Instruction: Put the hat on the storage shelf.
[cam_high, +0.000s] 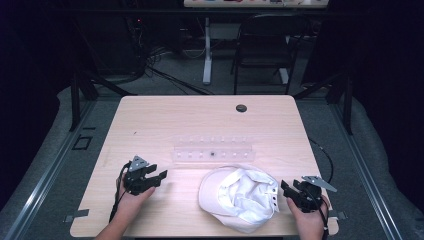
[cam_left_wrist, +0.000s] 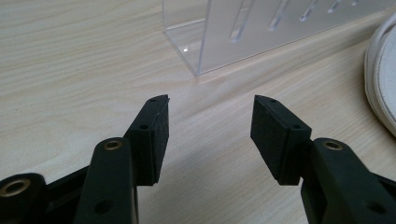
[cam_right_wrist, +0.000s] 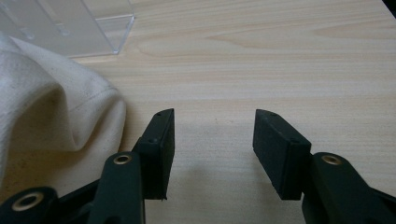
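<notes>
So, near edge first: the white cap lies upside down on the desk, just beside the right gripper, which looks nearer to it than the left gripper. Both sets of jaws are apart, holding nothing. Farther back, a clear acrylic rack lies across the desk.

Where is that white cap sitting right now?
In the high view the white cap lies upside down on the table's near edge, right of centre, just in front of the clear plastic rack and beside the right gripper.
</notes>
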